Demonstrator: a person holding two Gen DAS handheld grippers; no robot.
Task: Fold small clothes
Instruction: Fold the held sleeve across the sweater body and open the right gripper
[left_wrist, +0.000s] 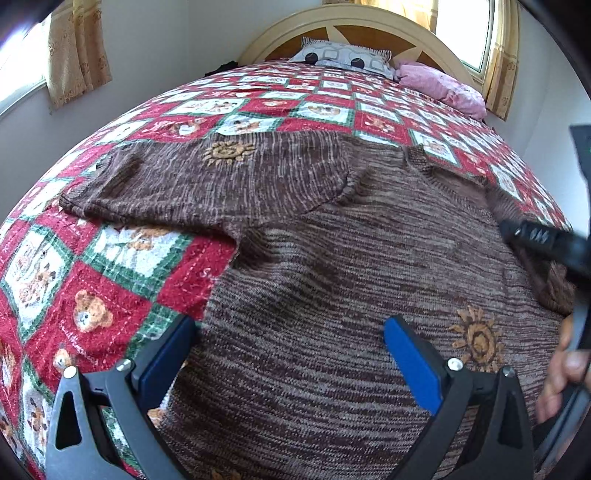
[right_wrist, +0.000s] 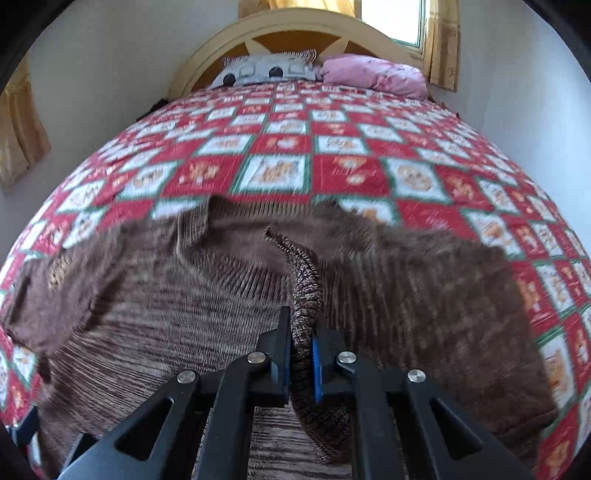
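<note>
Left wrist view: brown knit sweater (left_wrist: 332, 258) lies spread on the red patchwork quilt (left_wrist: 110, 291), one sleeve (left_wrist: 192, 184) stretched flat toward the left. Sun motifs on the sleeve and near the hem. Left gripper (left_wrist: 291, 354) sits over the sweater's lower body with jaws wide apart, nothing between the blue pads (left_wrist: 413, 365). Right gripper (left_wrist: 543, 240) enters at the right edge, over the other sleeve; its jaws are not readable here. A hand (left_wrist: 561, 373) shows at the right edge.

Right wrist view: right gripper (right_wrist: 301, 354) is clamped on a raised fold of the sweater (right_wrist: 303, 291), the knit pinched between both pads. Fabric around it is motion-blurred. Grey pillow (right_wrist: 266, 70) and pink pillow (right_wrist: 373, 74) rest against the headboard (right_wrist: 295, 26).
</note>
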